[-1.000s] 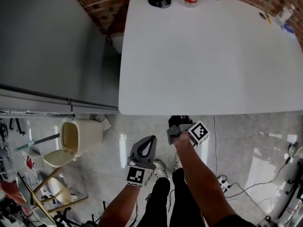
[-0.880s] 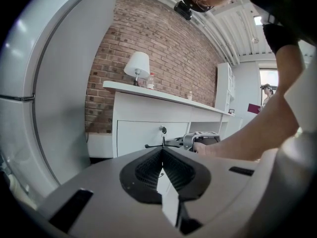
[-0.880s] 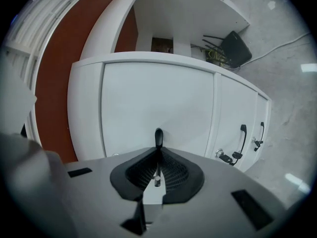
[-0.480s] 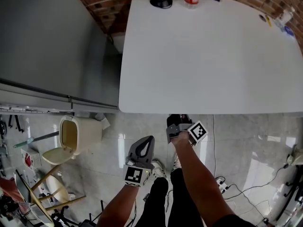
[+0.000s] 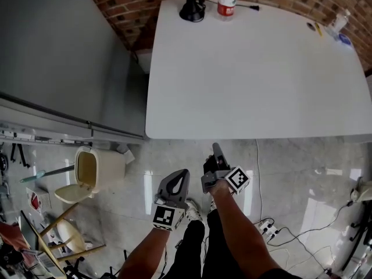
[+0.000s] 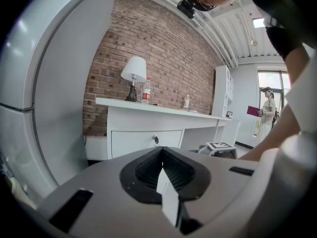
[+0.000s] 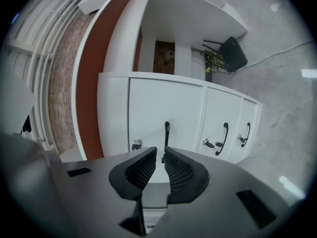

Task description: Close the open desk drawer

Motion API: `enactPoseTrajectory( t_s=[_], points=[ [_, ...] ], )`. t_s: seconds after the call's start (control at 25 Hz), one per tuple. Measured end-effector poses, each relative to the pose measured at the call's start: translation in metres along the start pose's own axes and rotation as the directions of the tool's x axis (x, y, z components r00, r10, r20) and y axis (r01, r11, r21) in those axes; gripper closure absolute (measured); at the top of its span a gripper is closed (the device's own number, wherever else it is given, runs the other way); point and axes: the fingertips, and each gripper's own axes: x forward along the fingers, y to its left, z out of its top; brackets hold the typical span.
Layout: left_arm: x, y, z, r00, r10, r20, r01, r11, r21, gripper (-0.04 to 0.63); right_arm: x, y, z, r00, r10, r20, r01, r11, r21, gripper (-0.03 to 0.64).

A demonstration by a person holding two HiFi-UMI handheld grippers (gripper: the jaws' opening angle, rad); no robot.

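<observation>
The white desk (image 5: pixel 256 74) fills the head view from above. Its drawer fronts show in the right gripper view, turned on their side. The nearest drawer (image 7: pixel 166 103) has a black handle (image 7: pixel 167 133) and a lock (image 7: pixel 136 144). My right gripper (image 5: pixel 216 150) hangs level just off the desk's front edge. It (image 7: pixel 159 152) points at that handle from a short distance, jaws almost together, nothing between them. My left gripper (image 5: pixel 182 176) hangs lower left, shut and empty (image 6: pixel 162 157). In its view the drawer (image 6: pixel 143 142) looks flush with the desk front.
Two more drawers (image 7: pixel 225 133) with black handles sit beside the first. A lamp (image 5: pixel 192 7) and a bottle (image 5: pixel 226 2) stand at the desk's far edge. A beige bin (image 5: pixel 96 167) is at the left by a grey cabinet (image 5: pixel 52 57). Cables (image 5: pixel 273 225) lie on the floor.
My right gripper has drawn back from under the desk's front edge toward the person. The left gripper has barely shifted.
</observation>
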Motion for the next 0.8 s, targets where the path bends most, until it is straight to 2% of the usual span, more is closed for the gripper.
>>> enactPoseTrajectory(
  t_s=[0.12,0.24,0.36,0.52,0.68,0.8],
  points=[
    [-0.004,-0.009,0.017,1.0,-0.008,0.007,0.008,1.0,0.003,0.588,-0.036,0.017,-0.013,0.996,-0.035,-0.079,0.024,0.991,-0.133,0.575],
    [-0.003,-0.015,0.037,0.999,-0.023,0.032,0.022,1.0,0.017,0.588,-0.063,0.039,-0.024,0.982,-0.065,-0.179,-0.002,0.936,-0.352,0.575],
    [-0.009,-0.019,0.053,0.998,-0.038,0.053,0.037,0.999,0.021,0.588,-0.085,0.068,-0.038,0.964,-0.089,-0.25,-0.056,0.854,-0.518,0.575],
    [-0.028,-0.024,0.075,0.997,-0.046,0.059,0.046,0.999,-0.003,0.588,-0.122,0.109,-0.059,0.948,-0.17,-0.268,-0.07,0.711,-0.699,0.577],
    [-0.056,-0.023,0.107,0.996,-0.022,0.082,0.026,0.998,-0.053,0.588,-0.162,0.159,-0.069,0.949,-0.209,-0.235,-0.058,0.617,-0.785,0.577],
    [-0.074,-0.035,0.13,0.994,-0.064,0.092,0.066,0.997,-0.024,0.588,-0.179,0.2,-0.069,0.959,-0.189,-0.212,-0.08,0.537,-0.84,0.575]
  ],
)
